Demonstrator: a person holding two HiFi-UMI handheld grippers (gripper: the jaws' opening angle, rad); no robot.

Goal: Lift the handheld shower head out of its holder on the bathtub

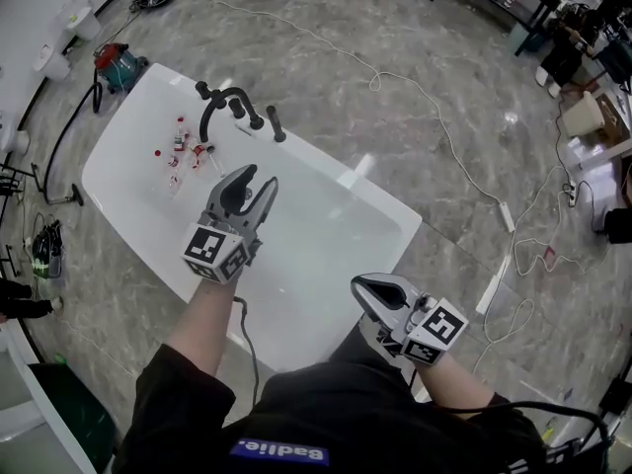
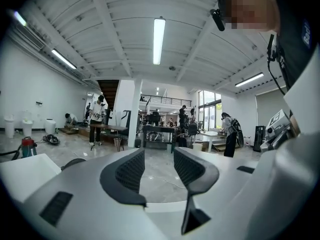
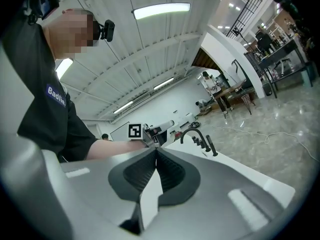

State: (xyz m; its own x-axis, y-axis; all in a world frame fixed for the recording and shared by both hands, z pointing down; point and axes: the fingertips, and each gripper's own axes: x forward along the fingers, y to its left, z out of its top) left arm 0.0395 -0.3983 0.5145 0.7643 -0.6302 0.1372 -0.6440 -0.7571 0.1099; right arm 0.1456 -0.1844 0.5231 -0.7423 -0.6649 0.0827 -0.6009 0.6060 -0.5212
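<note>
The black handheld shower head [image 1: 276, 124] stands upright in its holder on the far rim of the white bathtub [image 1: 326, 166], just right of the black arched faucet [image 1: 219, 102]. My left gripper [image 1: 253, 188] hovers over the tub basin, short of the faucet, with its jaws open and nothing between them. In the left gripper view the left gripper [image 2: 157, 156] shows only the room beyond. My right gripper [image 1: 367, 286] is shut and empty near the tub's near rim. In the right gripper view the right gripper [image 3: 156, 152] points at the faucet [image 3: 191, 132] and shower head [image 3: 211, 146].
Several small red-and-white bottles [image 1: 180, 148] lie in the tub below the faucet. A red and teal vacuum [image 1: 117, 67] stands at the tub's far left corner. A white cable [image 1: 444, 136] and power strip [image 1: 507, 215] trail over the marble floor to the right.
</note>
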